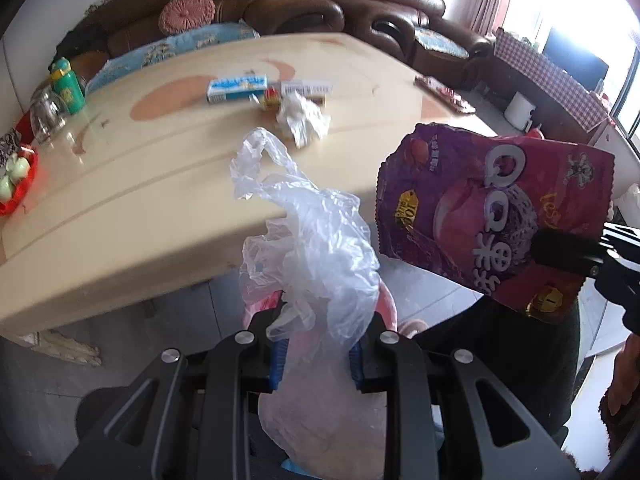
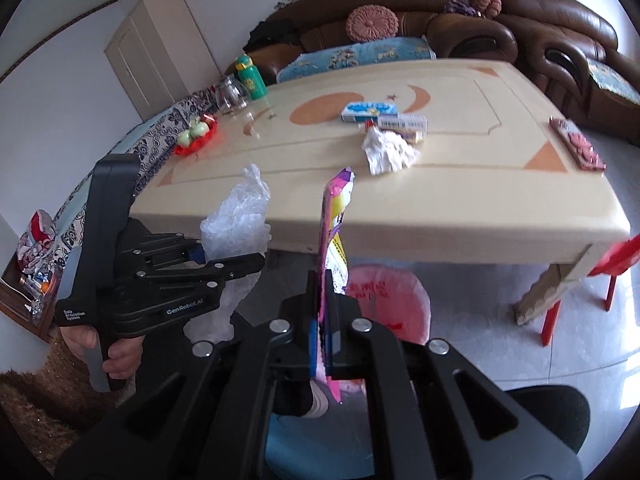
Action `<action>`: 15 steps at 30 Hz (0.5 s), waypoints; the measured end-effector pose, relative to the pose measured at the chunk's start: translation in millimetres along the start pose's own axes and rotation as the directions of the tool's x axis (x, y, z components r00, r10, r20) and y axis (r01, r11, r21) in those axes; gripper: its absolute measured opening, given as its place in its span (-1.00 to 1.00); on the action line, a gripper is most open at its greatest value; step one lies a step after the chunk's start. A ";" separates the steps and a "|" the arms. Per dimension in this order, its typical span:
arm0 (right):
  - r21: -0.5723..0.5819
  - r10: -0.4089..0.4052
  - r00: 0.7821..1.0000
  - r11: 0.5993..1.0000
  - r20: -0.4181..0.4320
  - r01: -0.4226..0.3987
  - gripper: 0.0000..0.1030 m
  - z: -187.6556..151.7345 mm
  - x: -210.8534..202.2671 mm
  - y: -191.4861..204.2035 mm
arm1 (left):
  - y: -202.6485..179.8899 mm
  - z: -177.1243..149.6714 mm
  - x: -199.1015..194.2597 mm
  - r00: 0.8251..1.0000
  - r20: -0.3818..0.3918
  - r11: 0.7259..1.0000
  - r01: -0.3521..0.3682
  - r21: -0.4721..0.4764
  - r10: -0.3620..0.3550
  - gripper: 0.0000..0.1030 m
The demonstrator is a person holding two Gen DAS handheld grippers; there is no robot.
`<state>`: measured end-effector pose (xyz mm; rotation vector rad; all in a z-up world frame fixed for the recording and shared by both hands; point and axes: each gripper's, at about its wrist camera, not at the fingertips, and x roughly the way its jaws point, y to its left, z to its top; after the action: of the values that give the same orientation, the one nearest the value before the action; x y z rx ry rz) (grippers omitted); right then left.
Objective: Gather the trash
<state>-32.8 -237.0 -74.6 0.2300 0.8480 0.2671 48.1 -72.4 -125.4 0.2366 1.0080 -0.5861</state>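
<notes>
1. A purple snack wrapper (image 1: 492,216) w/ "QQ" print was held in the air in front of the bench's near edge, clear of the bench top. Seen edge-on in the right wrist view (image 2: 334,240), it stood upright.
2. The right gripper (image 2: 322,344) was clamped on the wrapper's lower part, fingers (image 2: 312,346) narrow w/ the foil pinched between them. In the left wrist view the same gripper (image 1: 560,252) entered from the right side.
3. The left gripper (image 1: 316,356) held a clear plastic bag (image 1: 316,256), fingers (image 1: 276,364) closed on the bunched film; the bag's top puffed up above them and its body hung below.
4. Bag & wrapper were just beside each other, not touching as far as could be seen.
5. In the right wrist view the left gripper (image 2: 240,268) sat to the left w/ the bag (image 2: 240,216) rising from it, a hand (image 2: 120,354) on its handle.
6. On the bench (image 1: 120,208) farther back: crumpled white paper (image 1: 302,118), a blue-and-white box (image 1: 237,88), a white barcode box (image 1: 306,88), all near one another.
7. At the bench's left end: a green bottle (image 1: 68,86), a glass jar (image 1: 48,114), a red tray (image 1: 18,184) w/ green items.
8. Behind the bench: a brown leather sofa (image 1: 360,4) w/ round pink cushions.
</notes>
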 end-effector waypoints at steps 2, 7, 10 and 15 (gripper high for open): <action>0.007 -0.007 1.000 1.000 -0.020 0.007 -0.92 -5.5 6.1 -3.5 | 0.9 -5.5 12.1 1.000 -0.027 1.000 0.009 -0.009 -0.009 -0.52; 0.027 -0.014 0.998 1.000 -0.068 0.016 -0.92 -21.6 22.6 -14.4 | 2.4 -17.7 44.4 0.994 -0.102 0.999 0.034 -0.031 -0.037 -0.52; 0.033 -0.020 0.995 0.999 -0.094 0.024 -0.92 -30.2 34.4 -19.2 | 6.1 -20.5 63.5 0.988 -0.140 0.997 0.060 -0.054 -0.067 -0.52; 0.059 -0.021 0.989 0.998 -0.146 0.030 -0.92 -41.0 63.4 -29.9 | 13.3 -28.3 92.8 0.975 -0.193 0.990 0.091 -0.104 -0.110 -0.52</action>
<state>-19.7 -241.0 -154.6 0.2588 1.0040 0.2363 71.9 -81.5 -219.9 0.1626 1.2433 -0.6130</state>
